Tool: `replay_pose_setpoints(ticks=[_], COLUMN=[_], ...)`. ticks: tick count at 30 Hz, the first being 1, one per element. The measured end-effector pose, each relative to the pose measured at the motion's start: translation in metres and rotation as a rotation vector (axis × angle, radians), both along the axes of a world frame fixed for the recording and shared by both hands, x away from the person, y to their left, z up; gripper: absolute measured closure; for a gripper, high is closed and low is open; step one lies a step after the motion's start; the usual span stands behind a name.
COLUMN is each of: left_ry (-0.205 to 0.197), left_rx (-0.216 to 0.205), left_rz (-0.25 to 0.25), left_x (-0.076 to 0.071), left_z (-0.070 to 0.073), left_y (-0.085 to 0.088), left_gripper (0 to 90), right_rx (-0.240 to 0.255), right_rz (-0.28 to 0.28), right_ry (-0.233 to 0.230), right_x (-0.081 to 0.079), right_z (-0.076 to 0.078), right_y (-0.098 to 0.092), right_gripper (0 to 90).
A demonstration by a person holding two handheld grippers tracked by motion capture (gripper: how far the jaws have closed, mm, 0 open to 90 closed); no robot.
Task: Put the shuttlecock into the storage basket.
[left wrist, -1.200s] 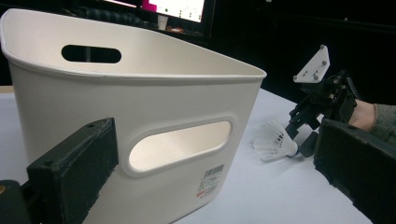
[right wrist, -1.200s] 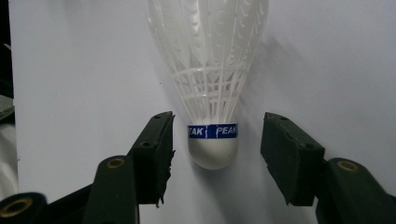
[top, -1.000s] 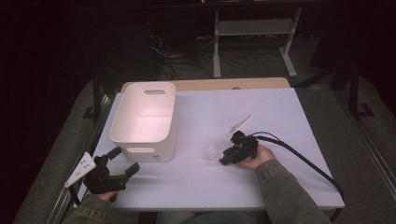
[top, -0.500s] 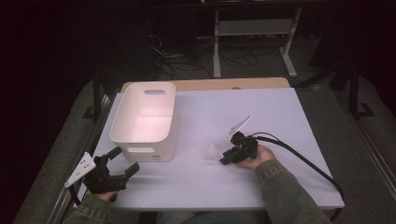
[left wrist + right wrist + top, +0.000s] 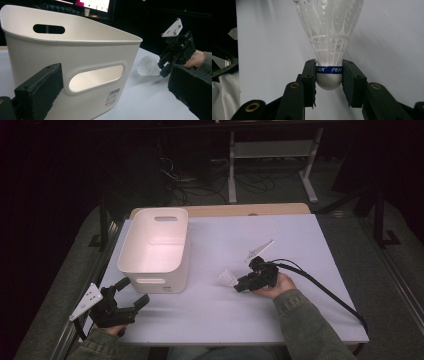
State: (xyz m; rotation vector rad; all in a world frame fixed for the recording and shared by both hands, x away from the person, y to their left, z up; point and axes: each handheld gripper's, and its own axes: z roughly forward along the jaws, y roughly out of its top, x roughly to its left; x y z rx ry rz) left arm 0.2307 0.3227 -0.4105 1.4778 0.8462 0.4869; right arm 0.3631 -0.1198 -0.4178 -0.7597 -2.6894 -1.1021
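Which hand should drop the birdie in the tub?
Right, probably. Its tool already clamps the birdie by the cork, beside the tub. The left tool is open, holding nothing.

left gripper (image 5: 131, 296): near-left corner, fingers spread wide, pointing far-right
right gripper (image 5: 239, 285): mid-right, lying low, just closed its fingers (image 5: 309, 75) on something small
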Motion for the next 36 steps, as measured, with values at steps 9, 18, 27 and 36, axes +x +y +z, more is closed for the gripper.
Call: replay_pose_setpoints(ticks=[9,18,27,36], left_ry=[0.003,0.003,0.003,-0.004], left_rx=[-0.005,-0.003,-0.006,0.001], left_rz=[0.003,0.001,0.001,-0.005], left_x=[0.0,0.0,0.0,0.0], left_z=[0.0,0.0,0.0,0.0], left_y=[0.0,0.0,-0.001,0.0], left_gripper=[0.0,0.0,0.0,0.0], right_rx=[0.0,0.002,0.041,0.054], right_rz=[0.005,0.005,-0.003,0.006], right_ry=[-0.036,-0.068,-0.082,-0.092], right_x=[-0.003,-0.006,-0.005,-0.001], right_z=[0.017,0.043,0.053,0.067], right_y=[0.013,0.021,0.024,0.028], right_gripper=[63.8,63.8,63.9,63.9])
